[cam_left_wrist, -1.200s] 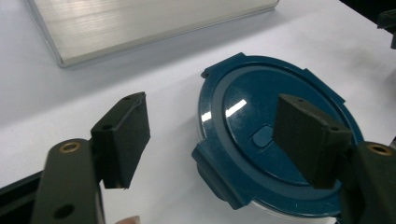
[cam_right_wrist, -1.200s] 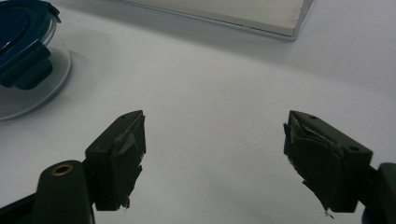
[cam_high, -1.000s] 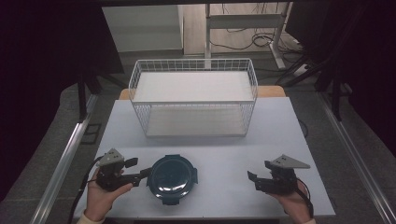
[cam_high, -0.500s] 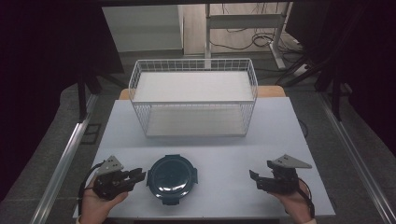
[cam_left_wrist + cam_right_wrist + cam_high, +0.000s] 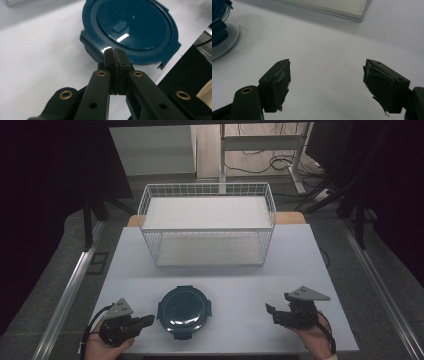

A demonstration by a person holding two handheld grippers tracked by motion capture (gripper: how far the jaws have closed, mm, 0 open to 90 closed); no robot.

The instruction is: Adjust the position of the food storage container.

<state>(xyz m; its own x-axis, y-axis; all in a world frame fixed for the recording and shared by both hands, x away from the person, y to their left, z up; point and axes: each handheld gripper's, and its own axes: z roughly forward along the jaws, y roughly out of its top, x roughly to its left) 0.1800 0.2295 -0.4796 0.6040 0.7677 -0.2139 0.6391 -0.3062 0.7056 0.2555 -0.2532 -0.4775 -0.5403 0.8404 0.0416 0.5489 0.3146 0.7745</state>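
Note:
A round container with a dark teal snap lid [image 5: 184, 312] sits near the front edge of the white table [image 5: 235, 270]. My left gripper [image 5: 146, 321] is just left of it, shut with nothing between its jaws. In the left gripper view the closed tips [image 5: 116, 54] point at the lid's [image 5: 135, 27] near rim, close to one of its clip tabs. My right gripper [image 5: 272, 312] rests at the front right, apart from the container, its jaws open over bare table [image 5: 327, 72]. The container's edge [image 5: 222, 30] shows at the far left of the right gripper view.
A white wire basket [image 5: 207, 222] stands at the back middle of the table, with a flat white board as its floor. Its front corner [image 5: 362, 15] shows in the right gripper view. Dark floor, cables and a desk frame lie beyond the table.
My left gripper has drawn back toward the front left corner, away from the lid, and its jaws have closed. The right gripper has barely moved.

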